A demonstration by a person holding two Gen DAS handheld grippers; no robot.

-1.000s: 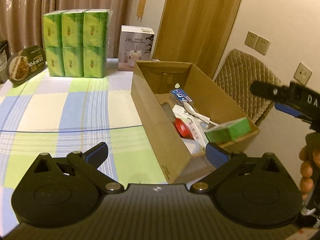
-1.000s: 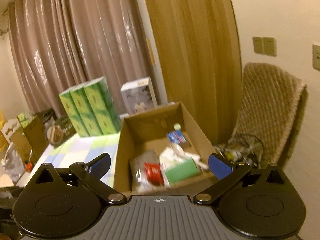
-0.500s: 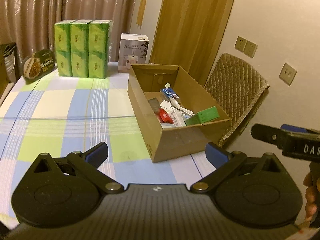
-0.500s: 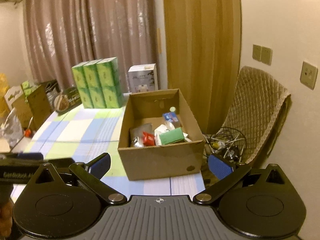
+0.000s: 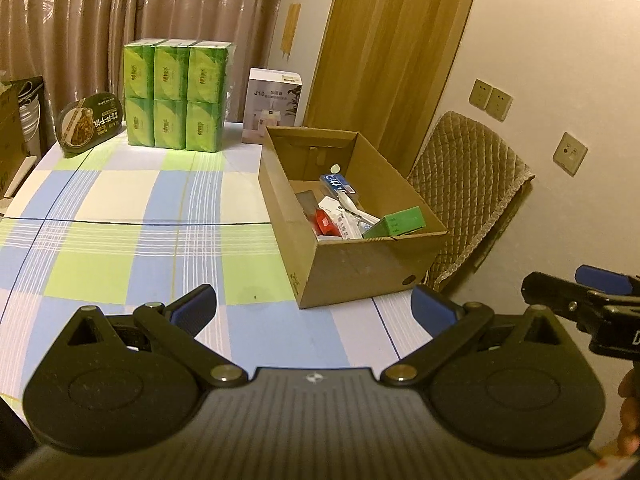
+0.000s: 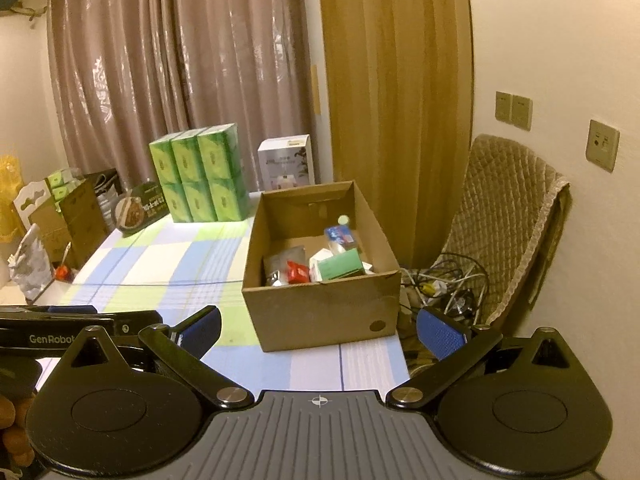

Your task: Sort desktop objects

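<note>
A: Both grippers?
B: Left hand-held gripper and right hand-held gripper gape wide, holding nothing.
A: Sorted items?
B: Inside cardboard box at 1 o'clock on checked worktop, green box topmost.

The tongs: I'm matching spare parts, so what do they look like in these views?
Both the left tongs and the right tongs are matte black, with blue-padded fingers on hinged links with silver pivot pins, round side housings and a ribbed grey centre. White "GenRobot" lettering marks the left unit's side.
</note>
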